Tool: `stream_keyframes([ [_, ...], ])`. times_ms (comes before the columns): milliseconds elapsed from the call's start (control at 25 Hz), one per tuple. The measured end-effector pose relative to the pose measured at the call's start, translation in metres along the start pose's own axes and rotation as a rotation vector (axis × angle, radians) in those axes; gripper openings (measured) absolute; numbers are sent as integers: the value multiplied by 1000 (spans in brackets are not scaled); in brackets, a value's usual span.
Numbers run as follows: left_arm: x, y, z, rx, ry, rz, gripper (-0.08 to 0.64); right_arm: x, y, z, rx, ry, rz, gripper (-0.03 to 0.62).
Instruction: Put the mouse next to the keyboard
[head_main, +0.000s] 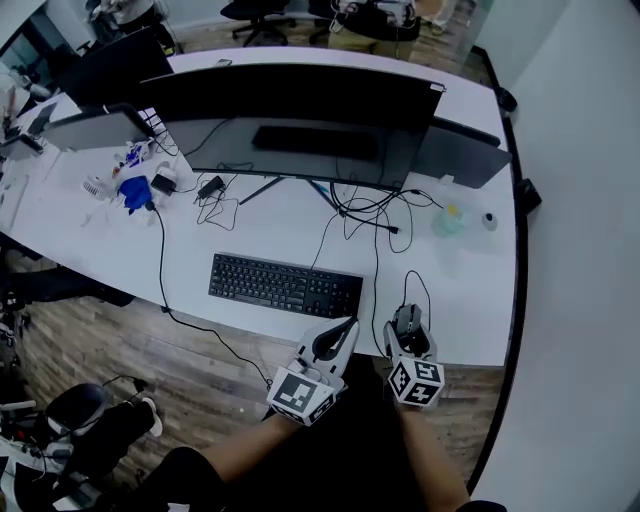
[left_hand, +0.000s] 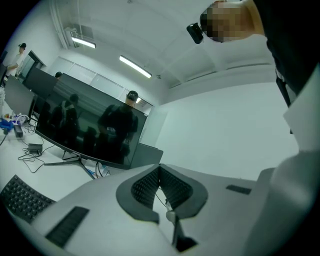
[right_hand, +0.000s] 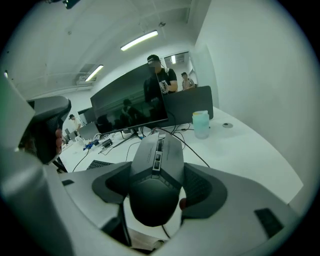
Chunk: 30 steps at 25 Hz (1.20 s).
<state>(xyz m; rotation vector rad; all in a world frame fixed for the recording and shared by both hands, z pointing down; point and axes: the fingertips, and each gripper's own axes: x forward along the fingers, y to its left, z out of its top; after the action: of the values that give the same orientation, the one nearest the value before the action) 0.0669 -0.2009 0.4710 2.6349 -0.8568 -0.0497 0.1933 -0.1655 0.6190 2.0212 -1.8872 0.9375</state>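
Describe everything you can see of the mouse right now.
Dark, matte-looking wired mouse with a scroll wheel and small buttons down its centre. The right gripper's fingers close on its sides, its nose toward the monitor. It is near the desk's front edge, right of the keyboard and apart from it.

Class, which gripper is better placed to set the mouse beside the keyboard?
Right: the right gripper grips the mouse, just right of the keyboard; the left gripper is shut and empty.

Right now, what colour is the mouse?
Dark grey, nearly black mouse; shows best in the right gripper view.
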Motion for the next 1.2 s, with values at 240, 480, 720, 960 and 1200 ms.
stream_keyframes([
  [240, 34, 0, -17, -16, 63, 21, 5, 43, -26, -23, 63, 114, 15, 313],
  [480, 49, 5, -34, -29, 105, 66, 5, 78, -40, -43, 7, 214, 7, 313],
  [720, 58, 7, -36, -25, 111, 89, 5, 100, -53, -68, 16, 313, -34, 313],
  [960, 58, 9, -43, -22, 118, 107, 5, 110, -62, -93, -8, 397, -68, 313],
  [1200, 43, 12, -42, -16, 110, 137, 5, 112, -64, -102, -106, 414, -107, 314],
])
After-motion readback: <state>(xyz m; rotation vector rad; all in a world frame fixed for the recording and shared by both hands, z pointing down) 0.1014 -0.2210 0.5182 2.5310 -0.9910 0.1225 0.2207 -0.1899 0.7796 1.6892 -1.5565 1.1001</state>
